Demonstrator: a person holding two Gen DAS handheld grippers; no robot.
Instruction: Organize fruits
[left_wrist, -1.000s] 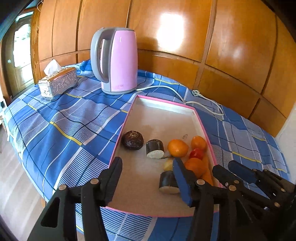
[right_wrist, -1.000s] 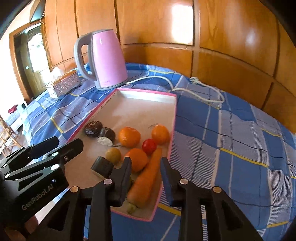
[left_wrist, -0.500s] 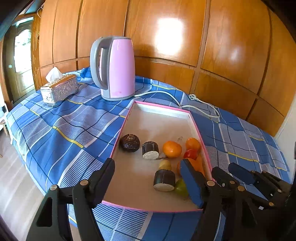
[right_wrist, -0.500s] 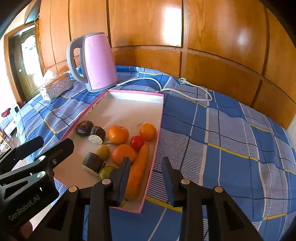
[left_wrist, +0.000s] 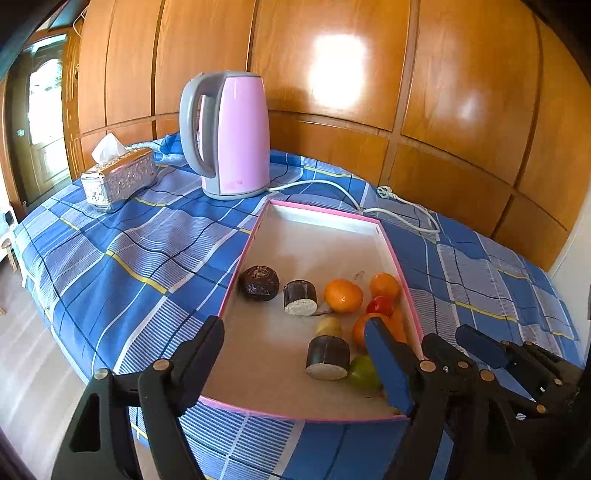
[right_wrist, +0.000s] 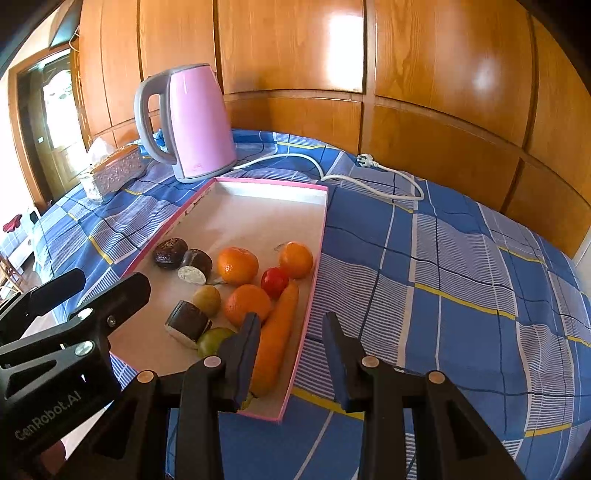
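A pink-rimmed tray (left_wrist: 325, 214) (right_wrist: 273, 184) lies on the blue checked cloth. In it are oranges (right_wrist: 237, 265) (left_wrist: 343, 295), a red tomato (right_wrist: 274, 281), a carrot (right_wrist: 275, 339), a green fruit (right_wrist: 212, 339), a small yellow fruit (right_wrist: 207, 299), a dark round fruit (left_wrist: 259, 282) and two dark cut pieces (left_wrist: 328, 356) (left_wrist: 300, 297). My left gripper (left_wrist: 295, 354) is open and empty above the tray's near end. My right gripper (right_wrist: 291, 343) is open and empty over the tray's near right corner, above the carrot.
A pink kettle (left_wrist: 229, 133) (right_wrist: 188, 122) stands behind the tray, its white cord (right_wrist: 369, 177) trailing right. A silver tissue box (left_wrist: 118, 177) sits at the back left. Wooden wall panels close the back. The cloth drops off at the left edge.
Both grippers have pulled back and up from the tray, still open. The green fruit now shows at the tray's near end.
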